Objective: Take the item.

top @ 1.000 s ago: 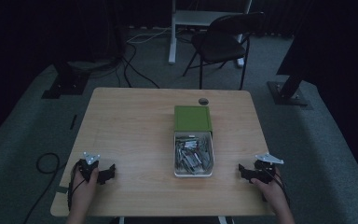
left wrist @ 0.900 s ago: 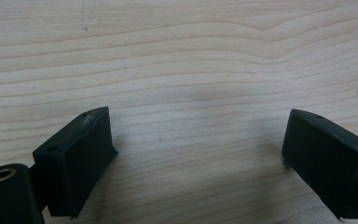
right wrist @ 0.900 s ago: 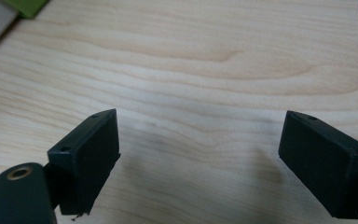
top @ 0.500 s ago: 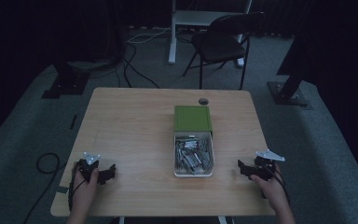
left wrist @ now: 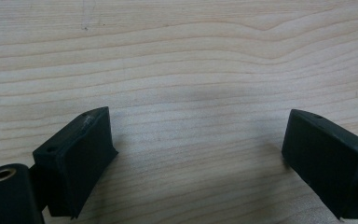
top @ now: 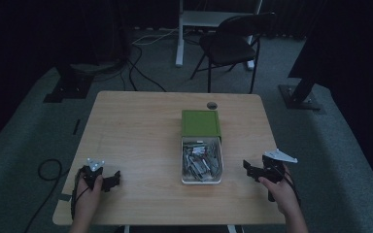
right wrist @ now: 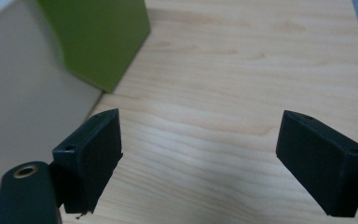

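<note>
High view shows us the wooden counter [top: 141,136] with a white tray [top: 201,180] of small metal parts sitting right of its middle, toward the near edge. A green box [top: 201,123] lies just behind the tray, touching its far end.

We hold the left gripper [top: 112,179] near the counter's near left corner, low over bare wood and well apart from the tray. From the left gripper view, its jaws stand wide apart with nothing between them, only wood grain beneath.

We hold the right gripper [top: 247,166] near the near right corner, just off the right edge, pointing toward the tray and near it without touching. From the right gripper view, its jaws also stand wide apart and empty; the pale tray wall [right wrist: 23,102] and the green box [right wrist: 98,37] rise at the left of that view, bare counter ahead.
</note>
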`<state>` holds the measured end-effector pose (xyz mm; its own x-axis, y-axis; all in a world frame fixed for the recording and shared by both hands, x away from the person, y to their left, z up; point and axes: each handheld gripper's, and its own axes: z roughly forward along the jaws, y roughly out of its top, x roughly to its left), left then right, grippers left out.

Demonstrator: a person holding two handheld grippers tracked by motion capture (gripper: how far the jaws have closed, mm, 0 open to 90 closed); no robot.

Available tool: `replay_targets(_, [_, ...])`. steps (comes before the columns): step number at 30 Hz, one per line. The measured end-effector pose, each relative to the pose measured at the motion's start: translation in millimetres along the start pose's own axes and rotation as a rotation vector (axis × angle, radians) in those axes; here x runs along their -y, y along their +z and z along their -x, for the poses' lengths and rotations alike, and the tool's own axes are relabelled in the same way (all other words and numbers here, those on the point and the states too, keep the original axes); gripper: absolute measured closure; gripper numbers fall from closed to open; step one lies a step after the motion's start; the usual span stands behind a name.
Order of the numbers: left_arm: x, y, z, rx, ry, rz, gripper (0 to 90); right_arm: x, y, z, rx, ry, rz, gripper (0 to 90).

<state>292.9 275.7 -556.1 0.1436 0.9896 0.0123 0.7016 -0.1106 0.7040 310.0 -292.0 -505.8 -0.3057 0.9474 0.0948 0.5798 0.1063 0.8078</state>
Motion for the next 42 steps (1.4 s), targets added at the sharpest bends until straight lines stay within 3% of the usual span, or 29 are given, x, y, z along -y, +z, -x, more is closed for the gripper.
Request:
replay_targets(15, [0.0, 0.0, 0.0, 0.0, 0.0, 0.0, 9.5, -32.0, -21.4, -38.2, -0.059, -0.091, 0.075, 15.7])
replay_targets(27, [0.0, 0.0, 0.0, 0.0, 0.0, -0.001, 9.5, -41.2, -21.3, -59.5, -0.107, -0.132, 0.088, 15.8])
replay_targets(42, [0.0, 0.0, 0.0, 0.0, 0.0, -0.001, 9.4, -47.4, -18.2, -92.1, -0.215, -0.194, 0.105, 17.9])
